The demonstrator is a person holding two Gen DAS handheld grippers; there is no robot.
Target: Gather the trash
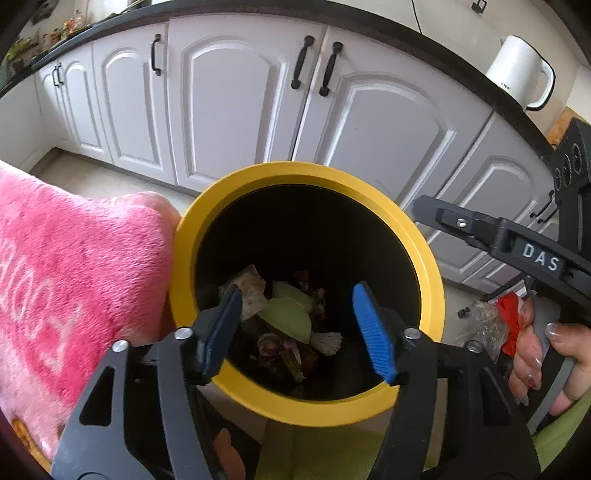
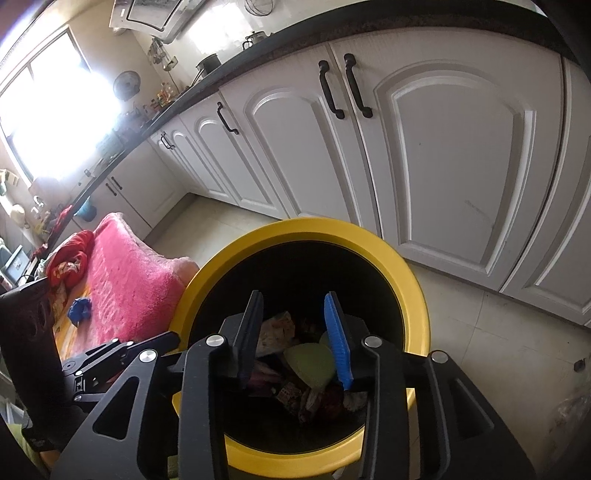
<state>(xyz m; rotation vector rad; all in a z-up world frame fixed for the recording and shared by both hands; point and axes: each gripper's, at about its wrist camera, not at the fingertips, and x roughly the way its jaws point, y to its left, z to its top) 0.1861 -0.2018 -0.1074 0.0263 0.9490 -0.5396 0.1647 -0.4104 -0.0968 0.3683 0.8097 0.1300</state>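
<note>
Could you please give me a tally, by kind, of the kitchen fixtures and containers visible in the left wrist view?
Yellow-rimmed bin: 1
White kettle: 1
Black cabinet handles: 7, one on a door by itself, the others in three pairs
Pink blanket: 1
Total: 10

A run of white cabinet doors with arched raised panels (image 2: pixel 454 158) and curved black handles (image 2: pixel 330 90) lines the kitchen under a dark speckled countertop (image 2: pixel 369 20). The pale tiled floor (image 2: pixel 480 332) meets them at a recessed plinth. A white electric kettle with a black-edged handle (image 1: pixel 521 72) stands on the counter. Bright daylight floods through a large window (image 2: pixel 55 122) at the far end, washing out the panes. A fluffy pink blanket (image 2: pixel 129 284) covers furniture at the left, and a metal range hood (image 2: pixel 155 14) hangs above.
</note>
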